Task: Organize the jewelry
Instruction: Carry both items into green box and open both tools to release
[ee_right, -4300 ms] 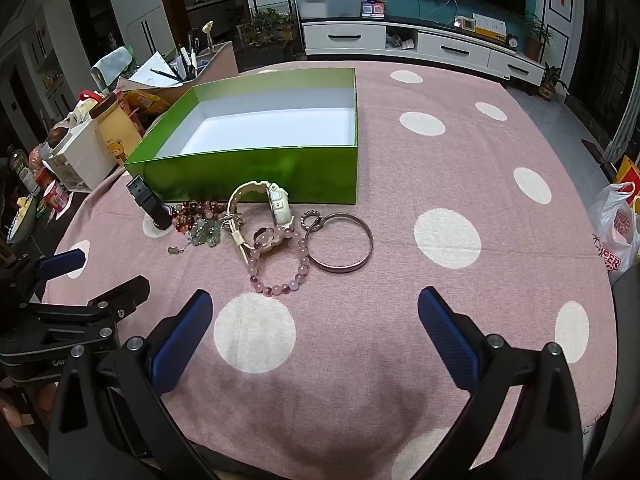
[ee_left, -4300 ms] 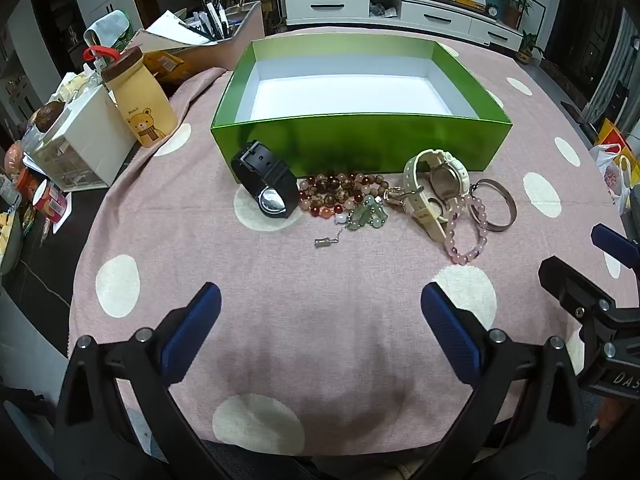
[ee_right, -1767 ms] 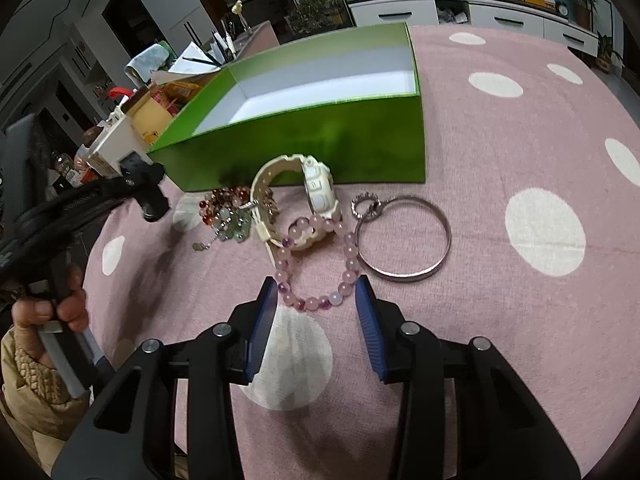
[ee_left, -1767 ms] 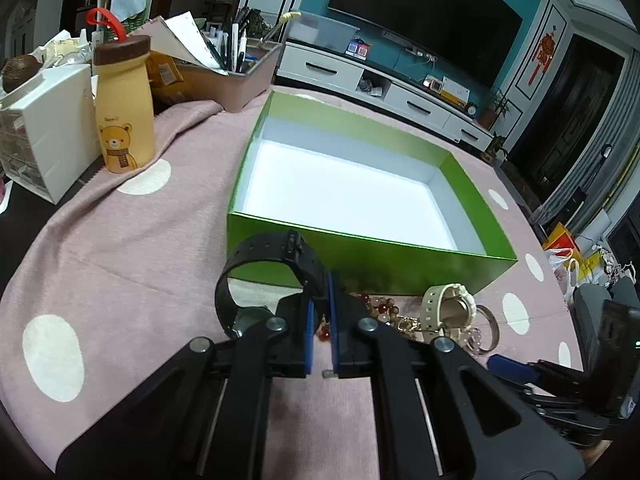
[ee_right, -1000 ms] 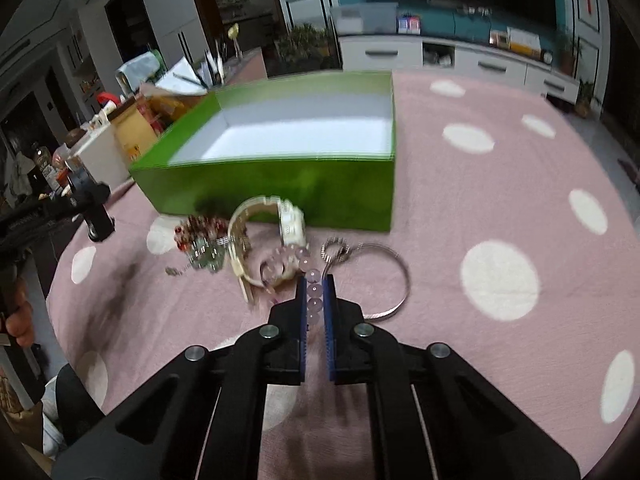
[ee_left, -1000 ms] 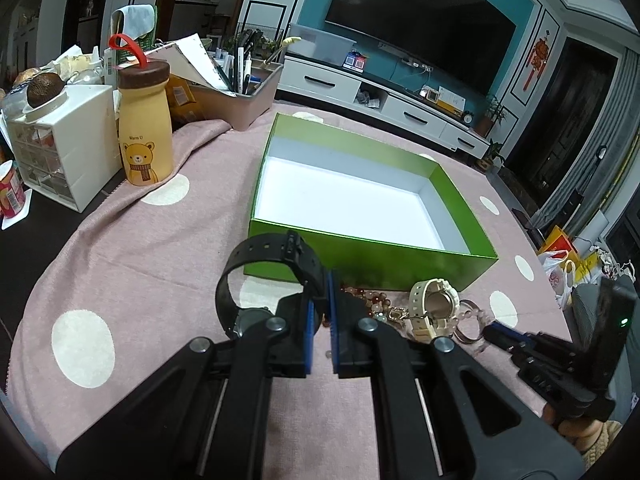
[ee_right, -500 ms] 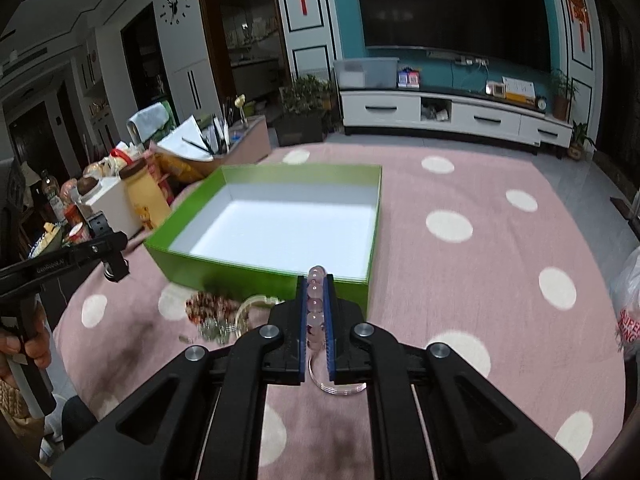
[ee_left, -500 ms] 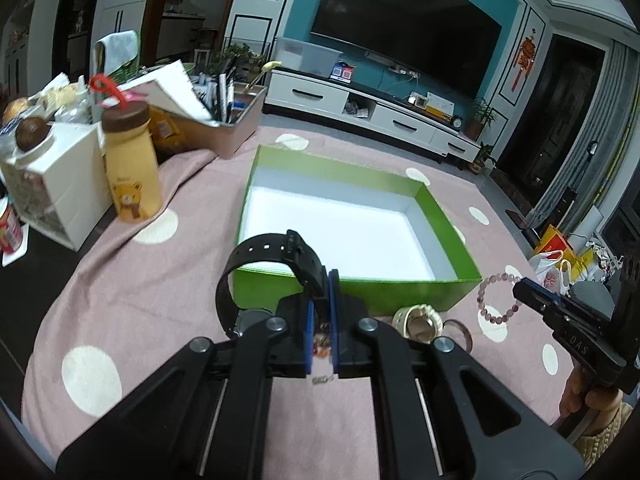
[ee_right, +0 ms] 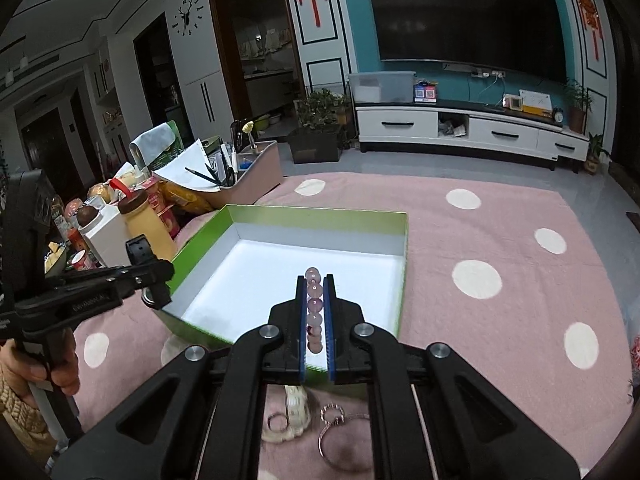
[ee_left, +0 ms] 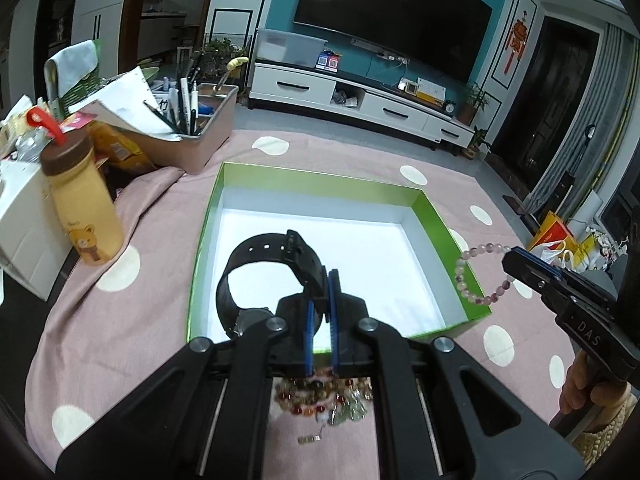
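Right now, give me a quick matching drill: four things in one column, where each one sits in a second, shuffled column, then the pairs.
Things:
1. black watch
2. pink bead bracelet
3. cream watch
4. yellow bear bottle

Places:
A. on the cloth, below the right claw
B. pinched in the left claw
C. standing at the table's left edge
D. pinched in the right claw

Pairs: 1-B, 2-D, 3-A, 4-C

Two watches: black watch (ee_left: 276, 268), cream watch (ee_right: 294, 412). One green box (ee_left: 436, 216). One pink bead bracelet (ee_left: 476, 276), one bangle (ee_right: 340, 440), one yellow bottle (ee_left: 86, 208).
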Motion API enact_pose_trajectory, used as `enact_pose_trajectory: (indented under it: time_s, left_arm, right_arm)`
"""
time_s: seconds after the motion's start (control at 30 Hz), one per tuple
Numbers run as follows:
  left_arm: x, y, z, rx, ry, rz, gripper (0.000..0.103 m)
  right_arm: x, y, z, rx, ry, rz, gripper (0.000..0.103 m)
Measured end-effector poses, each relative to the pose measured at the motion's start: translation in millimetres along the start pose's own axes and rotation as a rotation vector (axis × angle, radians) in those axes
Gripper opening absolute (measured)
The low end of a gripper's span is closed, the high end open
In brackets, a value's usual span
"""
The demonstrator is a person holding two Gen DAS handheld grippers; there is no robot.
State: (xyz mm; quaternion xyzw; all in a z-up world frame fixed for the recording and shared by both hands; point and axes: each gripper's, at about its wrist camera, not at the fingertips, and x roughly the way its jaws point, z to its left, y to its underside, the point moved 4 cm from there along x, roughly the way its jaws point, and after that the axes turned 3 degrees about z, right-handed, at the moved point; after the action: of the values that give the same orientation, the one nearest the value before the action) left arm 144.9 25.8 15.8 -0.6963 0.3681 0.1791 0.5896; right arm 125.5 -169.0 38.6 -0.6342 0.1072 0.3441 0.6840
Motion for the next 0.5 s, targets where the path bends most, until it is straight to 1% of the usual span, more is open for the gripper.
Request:
enact_pose_trajectory:
  time_s: [0.27,0.47,0.5]
  left_arm:
    - [41,-18,5,-0.007,-0.023,0.051,0.006]
    - [71,-23,6,-0.005,-0.051,0.105,0.006]
    - [76,-24,7,-0.009,-0.057,0.118,0.008]
  right_arm:
    - [40,-8,-4,0.013,-0.012,0.057,0.007]
    - [65,-5,-10,0.030,0.001,0.106,0.007]
    - [69,-4,-11,0.033,0.003,0.115,0.008]
